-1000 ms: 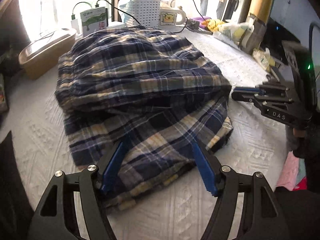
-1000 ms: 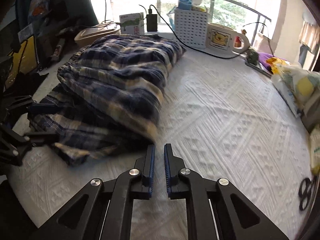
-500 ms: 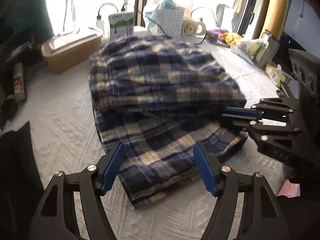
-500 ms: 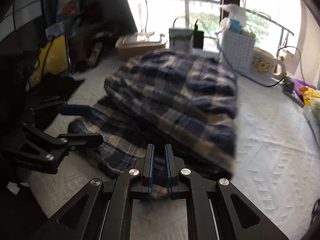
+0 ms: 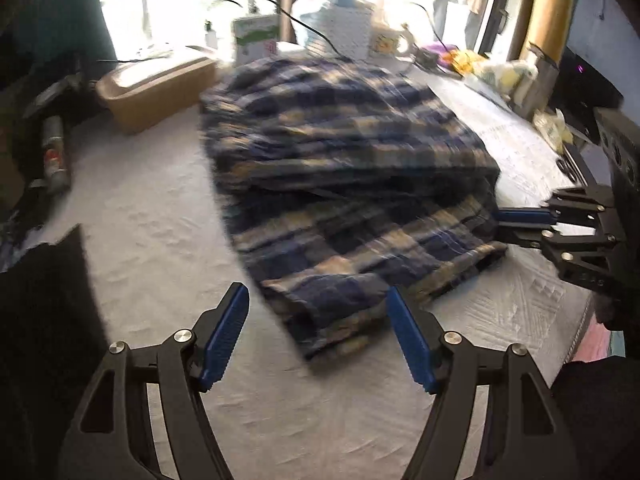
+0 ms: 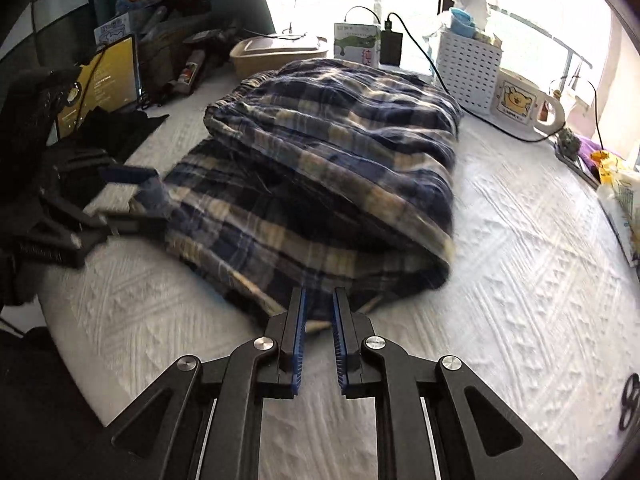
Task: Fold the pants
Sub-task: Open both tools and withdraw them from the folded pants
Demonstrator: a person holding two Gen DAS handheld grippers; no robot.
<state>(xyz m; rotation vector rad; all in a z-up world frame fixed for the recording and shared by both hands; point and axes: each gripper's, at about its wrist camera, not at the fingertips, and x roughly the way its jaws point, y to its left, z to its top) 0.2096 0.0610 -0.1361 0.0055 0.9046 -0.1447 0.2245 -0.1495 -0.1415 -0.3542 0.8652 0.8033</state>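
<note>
The blue and cream plaid pants (image 5: 352, 184) lie folded in a thick stack on the white textured cover (image 5: 152, 216). They also show in the right wrist view (image 6: 320, 168). My left gripper (image 5: 318, 300) is open, its blue pads on either side of the stack's near corner, with nothing held. My right gripper (image 6: 318, 296) has its jaws a narrow gap apart at the stack's near edge, with a strip of the bottom hem between the fingertips. It also shows in the left wrist view (image 5: 516, 226) at the stack's right edge.
A tan lidded box (image 5: 156, 88), a white basket (image 6: 468, 68), a bear mug (image 6: 520, 104), a charger and cables (image 6: 392, 46) line the far side by the window. A tablet (image 6: 104, 80) and black cloth (image 6: 120, 128) lie left. Scissors (image 6: 630, 404) lie right.
My left gripper has drawn back off the pants' near corner. My right gripper has moved in to the stack's edge and its jaws have parted a little.
</note>
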